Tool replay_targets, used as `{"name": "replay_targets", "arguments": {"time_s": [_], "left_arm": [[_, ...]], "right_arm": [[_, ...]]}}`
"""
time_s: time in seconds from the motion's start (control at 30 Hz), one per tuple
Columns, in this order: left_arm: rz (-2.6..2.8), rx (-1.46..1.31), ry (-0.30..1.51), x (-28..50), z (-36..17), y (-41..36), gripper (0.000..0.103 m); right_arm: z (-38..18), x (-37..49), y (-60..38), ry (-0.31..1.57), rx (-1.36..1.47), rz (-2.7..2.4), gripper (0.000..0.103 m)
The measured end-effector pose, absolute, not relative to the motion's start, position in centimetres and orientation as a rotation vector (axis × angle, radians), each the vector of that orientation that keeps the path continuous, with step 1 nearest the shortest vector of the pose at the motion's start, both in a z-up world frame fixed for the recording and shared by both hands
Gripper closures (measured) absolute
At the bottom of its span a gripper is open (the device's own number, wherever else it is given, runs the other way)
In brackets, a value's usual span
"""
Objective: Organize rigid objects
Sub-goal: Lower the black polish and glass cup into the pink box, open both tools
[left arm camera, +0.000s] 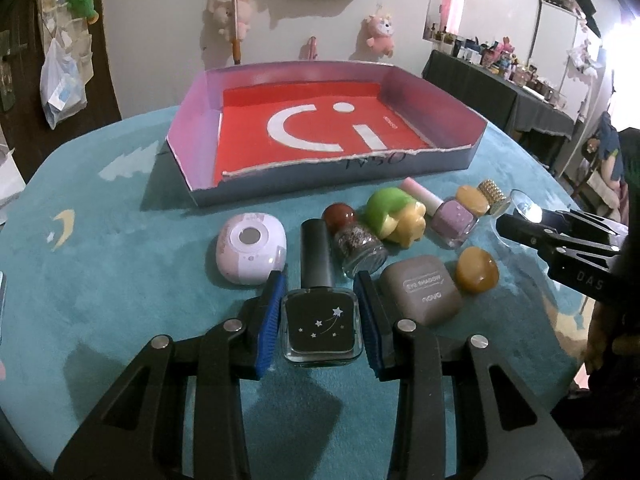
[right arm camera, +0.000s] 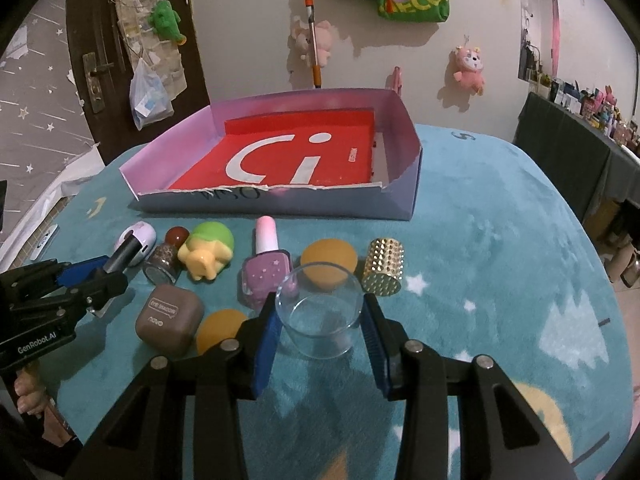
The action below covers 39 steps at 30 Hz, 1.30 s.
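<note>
My left gripper (left arm camera: 320, 320) is clamped on the black nail polish bottle (left arm camera: 322, 326), its blue pads pressed flat against both sides of the square glass body, the tall dark cap pointing away from me toward the box (left arm camera: 436, 162). My right gripper (right arm camera: 320, 320) is closed around the clear glass cup (right arm camera: 320, 320), one pad on each side of its round wall, and the cup stands upright on the teal cloth (right arm camera: 500, 240). The box with the red bottom sits farther back on the cloth, open and with nothing in it (its near wall is torn along the top edge). Between the box and my two tools lies the rest of the lot: a pale pink round case (left arm camera: 251, 249) to the left of the black bottle, a glitter bottle with a red ball cap (left arm camera: 358, 248) lying beside the dark cap, a green and yellow toy (right arm camera: 208, 256), and a lilac nail polish bottle (right arm camera: 265, 276) just behind the cup. A grey eye shadow case (left arm camera: 420, 290) sits just right of my left pad, an orange sponge (left arm camera: 477, 270) beside it, a second orange sponge (right arm camera: 329, 258) behind the cup, and a gold studded cylinder (right arm camera: 383, 272) standing just right of that one.
</note>
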State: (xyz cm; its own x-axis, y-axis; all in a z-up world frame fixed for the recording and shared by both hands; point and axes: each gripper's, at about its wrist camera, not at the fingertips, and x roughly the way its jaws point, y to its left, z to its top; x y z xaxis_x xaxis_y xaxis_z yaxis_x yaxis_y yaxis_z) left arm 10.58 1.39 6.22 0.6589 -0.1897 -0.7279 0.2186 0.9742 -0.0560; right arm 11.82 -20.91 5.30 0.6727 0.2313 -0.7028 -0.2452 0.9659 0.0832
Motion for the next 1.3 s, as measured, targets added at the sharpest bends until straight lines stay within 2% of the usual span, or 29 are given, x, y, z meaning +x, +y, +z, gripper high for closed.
{"name": "replay_targets", "arguments": {"time_s": [0.27,0.43,0.8,0.97,1.3], "left_arm": [[-0.243,0.053,0.701,12.6,10.9,2.2,0.069],[-0.273,0.073,0.722,16.7,12.1,2.0,0.069],[-0.272,0.119,0.949,26.1,9.3,1.1,0.069],[-0.264,0.121,1.042,28.2,7.7,0.9,0.069],[-0.238,0.191,1.117,29.5,5.7,0.1,0.069]], "right_arm": [[9.1,13.2,-21.0,0.681,-0.055,0.284,0.061],[12.1,16.6,-20.6,0.636,-0.104,0.304,0.061],[9.5,26.6,-18.0,0.893,-0.174,0.337,0.061],[8.5,28.7,-16.8,0.988,-0.218,0.348,0.06],[6.3,30.6,-16.6,1.116,-0.296,0.311,0.06]]}}
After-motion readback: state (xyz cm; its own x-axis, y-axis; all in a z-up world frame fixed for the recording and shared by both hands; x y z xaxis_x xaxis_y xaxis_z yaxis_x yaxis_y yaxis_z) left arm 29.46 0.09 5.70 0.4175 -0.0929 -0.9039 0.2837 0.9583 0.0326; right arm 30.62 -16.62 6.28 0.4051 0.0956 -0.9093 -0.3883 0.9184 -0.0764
